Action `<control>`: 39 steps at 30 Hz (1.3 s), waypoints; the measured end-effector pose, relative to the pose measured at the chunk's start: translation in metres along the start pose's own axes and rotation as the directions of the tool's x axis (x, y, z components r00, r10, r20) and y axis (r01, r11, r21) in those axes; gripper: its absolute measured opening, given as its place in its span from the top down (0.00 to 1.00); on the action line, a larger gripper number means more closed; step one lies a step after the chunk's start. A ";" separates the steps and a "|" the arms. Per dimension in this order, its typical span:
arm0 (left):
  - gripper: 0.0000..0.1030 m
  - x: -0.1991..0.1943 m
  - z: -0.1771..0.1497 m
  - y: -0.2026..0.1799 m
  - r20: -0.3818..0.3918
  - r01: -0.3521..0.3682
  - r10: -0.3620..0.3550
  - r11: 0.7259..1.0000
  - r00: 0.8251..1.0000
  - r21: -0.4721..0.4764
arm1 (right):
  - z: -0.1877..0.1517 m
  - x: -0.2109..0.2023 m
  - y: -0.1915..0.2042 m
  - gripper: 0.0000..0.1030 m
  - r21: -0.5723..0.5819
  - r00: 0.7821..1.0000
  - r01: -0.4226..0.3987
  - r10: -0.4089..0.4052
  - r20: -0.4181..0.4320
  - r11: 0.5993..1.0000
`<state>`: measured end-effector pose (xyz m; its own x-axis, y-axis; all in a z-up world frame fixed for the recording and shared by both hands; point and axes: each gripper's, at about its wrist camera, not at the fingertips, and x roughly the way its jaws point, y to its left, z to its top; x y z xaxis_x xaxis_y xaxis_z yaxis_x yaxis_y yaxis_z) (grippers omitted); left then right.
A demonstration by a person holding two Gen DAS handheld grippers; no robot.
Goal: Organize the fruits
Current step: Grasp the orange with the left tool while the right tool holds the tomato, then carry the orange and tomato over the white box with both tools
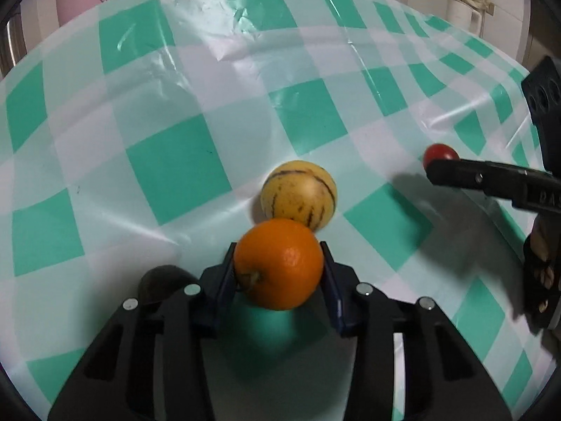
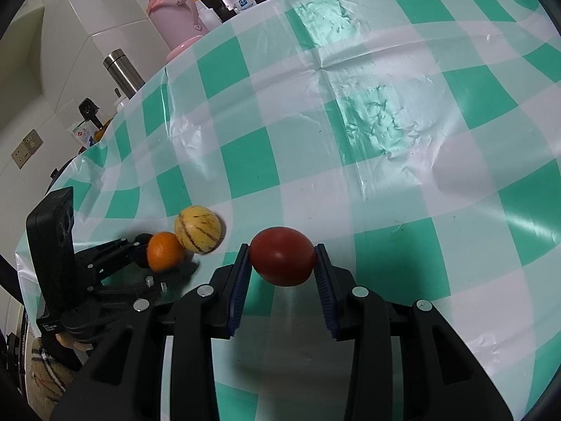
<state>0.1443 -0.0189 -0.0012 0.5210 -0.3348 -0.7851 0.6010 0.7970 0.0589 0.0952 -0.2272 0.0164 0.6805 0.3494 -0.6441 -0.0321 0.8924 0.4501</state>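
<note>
My left gripper (image 1: 278, 263) is shut on an orange (image 1: 278, 263), held just above the green-and-white checked tablecloth (image 1: 175, 165). A yellow striped melon (image 1: 298, 194) lies on the cloth right beyond the orange, touching or nearly touching it. A dark round fruit (image 1: 159, 280) lies left of the left fingers, partly hidden. My right gripper (image 2: 282, 261) is shut on a red tomato (image 2: 282, 261), held above the cloth. In the right wrist view the orange (image 2: 164, 251), the melon (image 2: 198, 228) and the left gripper (image 2: 154, 256) show at lower left. The right gripper (image 1: 438, 161) also shows at the right of the left wrist view.
A pink kettle (image 2: 175, 17), a steel flask (image 2: 122, 72) and small items stand beyond the table's far left edge. A white container (image 1: 463, 10) stands past the far right edge. The tablecloth (image 2: 350, 122) stretches wide ahead of both grippers.
</note>
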 end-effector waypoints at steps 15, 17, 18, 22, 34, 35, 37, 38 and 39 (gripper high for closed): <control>0.58 -0.074 -0.032 -0.057 0.159 -0.207 0.249 0.949 0.956 -0.238 | -0.001 -0.004 -0.006 0.64 0.024 1.000 -0.016 0.015 0.021 1.000; 0.58 -0.082 -0.041 -0.060 0.154 -0.192 0.247 0.933 0.957 -0.304 | -0.001 -0.004 -0.006 0.64 0.024 1.000 -0.018 0.017 0.020 1.000; 0.58 -0.086 -0.044 -0.061 0.151 -0.193 0.251 0.927 0.956 -0.322 | -0.001 -0.005 -0.006 0.64 0.025 1.000 -0.019 0.018 0.020 1.000; 0.58 -0.098 -0.062 -0.067 0.121 -0.207 0.271 0.900 0.955 -0.383 | -0.001 -0.003 -0.006 0.64 0.030 0.999 -0.045 0.046 -0.022 0.999; 0.58 -0.131 -0.100 -0.108 0.133 -0.202 0.256 0.924 0.958 -0.324 | -0.084 -0.096 0.001 0.64 0.034 1.000 -0.016 0.016 -0.010 0.999; 0.58 -0.131 -0.101 -0.110 0.132 -0.196 0.249 0.926 0.959 -0.323 | -0.089 -0.102 0.000 0.64 0.031 1.000 -0.013 0.013 -0.012 0.999; 0.58 -0.133 -0.103 -0.117 0.129 -0.191 0.242 0.929 0.962 -0.316 | -0.100 -0.116 -0.003 0.64 0.030 1.000 -0.012 0.013 -0.008 0.999; 0.58 -0.133 -0.104 -0.121 0.129 -0.191 0.241 0.931 0.962 -0.311 | -0.104 -0.123 -0.004 0.64 0.032 1.000 -0.014 0.014 -0.004 0.999; 0.58 -0.134 -0.104 -0.125 0.129 -0.188 0.236 0.934 0.963 -0.304 | -0.108 -0.130 -0.006 0.64 0.032 1.000 -0.016 0.016 0.000 0.999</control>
<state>-0.0636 -0.0213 0.0321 0.7219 -0.1992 -0.6627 0.2790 0.9602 0.0153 -0.0719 -0.2473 0.0304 0.6800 0.3635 -0.6367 -0.0193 0.8770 0.4801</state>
